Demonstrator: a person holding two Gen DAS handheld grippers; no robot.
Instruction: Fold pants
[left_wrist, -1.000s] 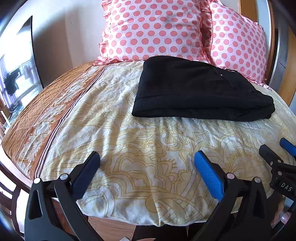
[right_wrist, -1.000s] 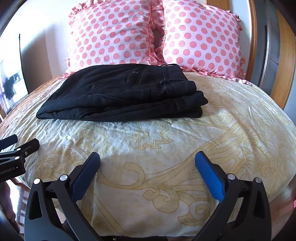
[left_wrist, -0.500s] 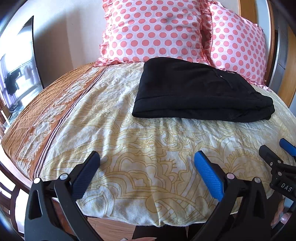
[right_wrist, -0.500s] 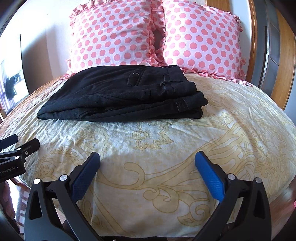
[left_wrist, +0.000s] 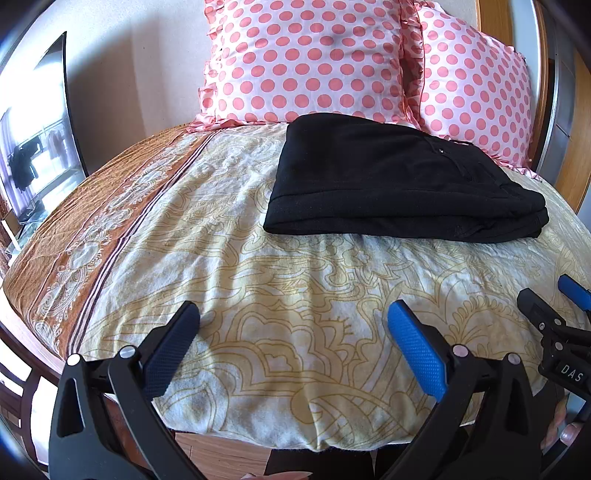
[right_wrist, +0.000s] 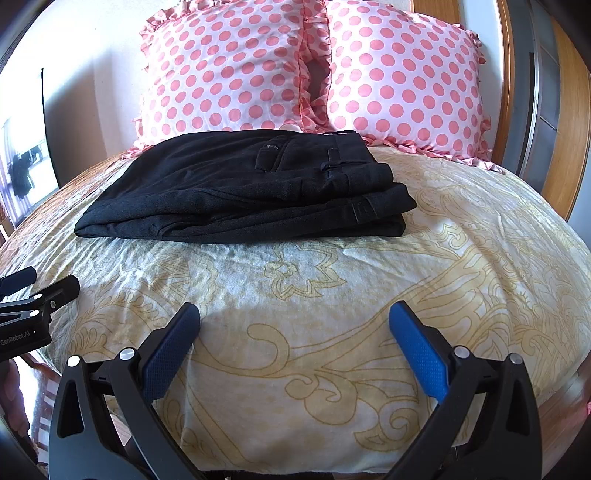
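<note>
The pants (right_wrist: 240, 188) are black and already folded up into a flat, layered stack, sitting on the bedspread (right_wrist: 332, 295) right in front of the two pillows (right_wrist: 236, 70). From the right wrist camera you can see the waistband end on the right side of the stack, with a belt loop and a small pocket flap on the top layer, and the layers stepping out a bit at that end. The left end comes down to a thinner folded edge. From the left wrist view the pants (left_wrist: 399, 184) read as a dark slab with a neat rounded fold facing the camera, lying toward the right half of the bed, the far edge touching the pillows' ruffles or just beside them, hard to say which.

The left gripper (left_wrist: 291, 339) has its jaws spread wide with nothing between them, just hovering over the near edge of the bedspread, well back from the pants. The right gripper (right_wrist: 293, 339) is the same: wide apart, empty, near the front edge of the bed. Each one shows up at the edge of the other's camera too.

The bedspread is cream with yellow swirly patterns, and has a brown patterned border (left_wrist: 85, 229) down the left side. The pillows are pink with darker pink polka dots and frilly edges.
</note>
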